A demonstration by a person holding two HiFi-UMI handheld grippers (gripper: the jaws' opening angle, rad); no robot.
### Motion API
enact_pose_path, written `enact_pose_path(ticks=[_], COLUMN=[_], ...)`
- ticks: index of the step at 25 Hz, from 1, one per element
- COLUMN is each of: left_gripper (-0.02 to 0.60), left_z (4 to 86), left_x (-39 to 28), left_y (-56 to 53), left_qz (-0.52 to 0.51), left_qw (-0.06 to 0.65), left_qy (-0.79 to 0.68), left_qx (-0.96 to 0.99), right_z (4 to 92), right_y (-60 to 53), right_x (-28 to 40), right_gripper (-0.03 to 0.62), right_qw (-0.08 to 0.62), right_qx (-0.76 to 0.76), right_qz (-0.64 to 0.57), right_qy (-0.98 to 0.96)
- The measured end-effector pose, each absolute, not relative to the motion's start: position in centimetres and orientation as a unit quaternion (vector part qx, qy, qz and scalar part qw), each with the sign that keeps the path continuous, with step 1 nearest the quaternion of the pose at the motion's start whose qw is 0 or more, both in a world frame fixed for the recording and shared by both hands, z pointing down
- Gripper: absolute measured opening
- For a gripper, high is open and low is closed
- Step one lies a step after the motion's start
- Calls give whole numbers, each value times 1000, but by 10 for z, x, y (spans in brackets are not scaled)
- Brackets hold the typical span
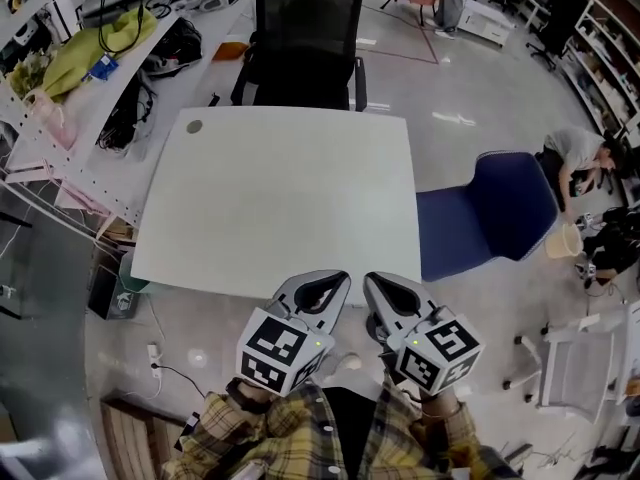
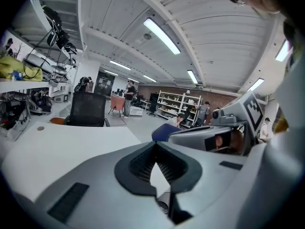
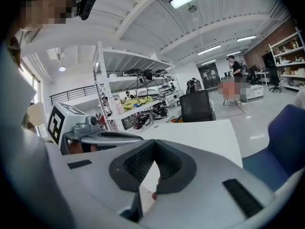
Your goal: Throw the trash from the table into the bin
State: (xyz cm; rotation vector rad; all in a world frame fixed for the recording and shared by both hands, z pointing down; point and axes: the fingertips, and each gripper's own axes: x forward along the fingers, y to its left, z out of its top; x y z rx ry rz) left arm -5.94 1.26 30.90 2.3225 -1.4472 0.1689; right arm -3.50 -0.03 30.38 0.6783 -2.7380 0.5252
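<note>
Two grippers sit side by side at the bottom centre of the head view. The left gripper [image 1: 335, 282] and the right gripper [image 1: 378, 284] both have their jaws together on nothing. Above them is one white table [image 1: 280, 198]. What looks like one greenish bin [image 1: 132, 271] peeks out under the table's lower left edge. One black chair [image 1: 305, 38] stands at the top and one blue chair [image 1: 490, 213] at the right.

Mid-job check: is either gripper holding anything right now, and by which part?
Nothing is held. The left gripper and the right gripper are both shut, fingers together with nothing between them, by the near edge of the white table.
</note>
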Motion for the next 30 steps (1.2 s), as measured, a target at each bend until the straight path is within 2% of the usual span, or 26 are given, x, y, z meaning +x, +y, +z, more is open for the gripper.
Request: enact_pose_path(ticks=[6, 12, 30], left_gripper=[6, 6, 6], left_z=[300, 299, 315], left_x=[-150, -207, -249], left_y=[-23, -54, -77], left_qz=[72, 77, 68], left_qw=[183, 176, 194], left_qy=[-510, -491, -451], left_qx=[838, 850, 868], right_z=[296, 299, 323], right_y=[-37, -67, -94], right_x=[-131, -182, -230], right_gripper=[-2, -2, -2], right_qw=[122, 105, 134], right_qx=[238, 259, 289], right_qz=[182, 194, 211], right_qy=[-946, -940, -924])
